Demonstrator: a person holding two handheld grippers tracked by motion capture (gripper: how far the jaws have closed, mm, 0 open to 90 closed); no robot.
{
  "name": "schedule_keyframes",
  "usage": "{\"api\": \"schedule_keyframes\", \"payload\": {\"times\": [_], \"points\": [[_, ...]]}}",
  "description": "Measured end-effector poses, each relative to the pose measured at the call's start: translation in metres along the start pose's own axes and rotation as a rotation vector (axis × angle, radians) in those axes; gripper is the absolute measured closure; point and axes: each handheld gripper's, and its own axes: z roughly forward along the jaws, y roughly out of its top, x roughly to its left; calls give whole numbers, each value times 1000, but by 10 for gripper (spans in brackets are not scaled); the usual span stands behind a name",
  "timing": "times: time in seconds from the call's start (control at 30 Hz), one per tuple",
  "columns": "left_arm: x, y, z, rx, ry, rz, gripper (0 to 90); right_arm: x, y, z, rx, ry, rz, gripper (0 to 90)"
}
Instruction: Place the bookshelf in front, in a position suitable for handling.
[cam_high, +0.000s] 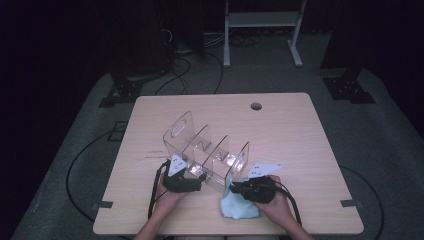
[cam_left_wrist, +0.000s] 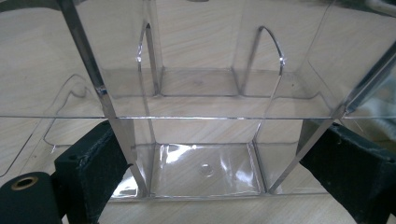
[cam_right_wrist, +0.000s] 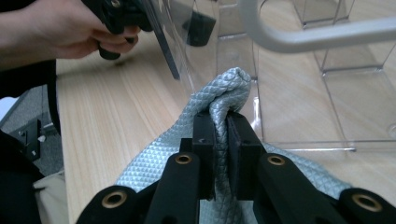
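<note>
step: wiping clear acrylic organizer (cam_high: 207, 150) with cloth (cam_right_wrist: 219, 100)
left gripper (cam_left_wrist: 210, 186): fingers clamp organizer's near end
right gripper (cam_right_wrist: 220, 128): fingers pinch cloth
next: likely press cloth against panel, rub

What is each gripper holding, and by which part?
The right gripper pinches a bunched fold of the light blue cloth; the left gripper clamps the clear organizer across its end compartment.

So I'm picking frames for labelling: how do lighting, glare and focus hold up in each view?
High view: dim, room dark around the table, clear organizer glints at its base. Left gripper view: bright, sharp, reflections on the acrylic. Right gripper view: cloth crisp in the right gripper, a pale out-of-focus bar across the top.
</note>
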Motion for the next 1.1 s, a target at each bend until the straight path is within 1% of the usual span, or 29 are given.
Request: {"api": "schedule_keyframes", "payload": {"times": [0.07, 0.1, 0.23, 0.27, 0.33, 0.4, 0.47, 0.5, 0.57, 0.67, 0.7, 0.87, 0.9, 0.97, 1.03, 1.1], "points": [[0, 0, 0, 0, -1, 0, 78, 2, 1, -1, 5, -7, -7, 823], [0, 0, 0, 1, -2, 0, 78, 3, 2, -2, 0, -10, -14, 823], [0, 0, 0, 1, -2, 0, 78, 9, 8, -11, -54, 6, -31, 823], [0, 0, 0, 0, -2, 0, 78, 8, 8, -10, -54, 6, -32, 824], [0, 0, 0, 0, -1, 1, 78, 6, 6, -7, -39, 12, -16, 823], [0, 0, 0, 1, -1, 0, 78, 6, 3, -3, -11, 1, -17, 823], [0, 0, 0, 1, 0, 1, 78, 7, 4, -3, -4, -5, -22, 823], [0, 0, 0, 1, 0, 1, 78, 9, 5, -4, -9, -9, -30, 823], [0, 0, 0, 1, -1, 4, 78, 12, 9, -9, -38, -7, -42, 824], [0, 0, 0, -1, -2, 4, 78, 17, 19, -23, -104, -3, -52, 824], [-1, 0, 0, -1, -2, 3, 78, 18, 21, -26, -113, -6, -56, 823], [-2, 0, -1, -2, -4, 8, 78, 16, 24, -31, -123, -30, -51, 826], [-2, 0, -1, -1, -6, 11, 78, 18, 26, -34, -131, -36, -46, 827], [-2, -1, -1, 0, -9, 11, 78, 27, 30, -35, -124, -49, -83, 826], [-1, -1, -2, 0, -11, 13, 79, 32, 33, -36, -113, -65, -109, 826], [-2, -1, -2, 0, -10, 14, 79, 29, 34, -38, -113, -68, -104, 826]]}}
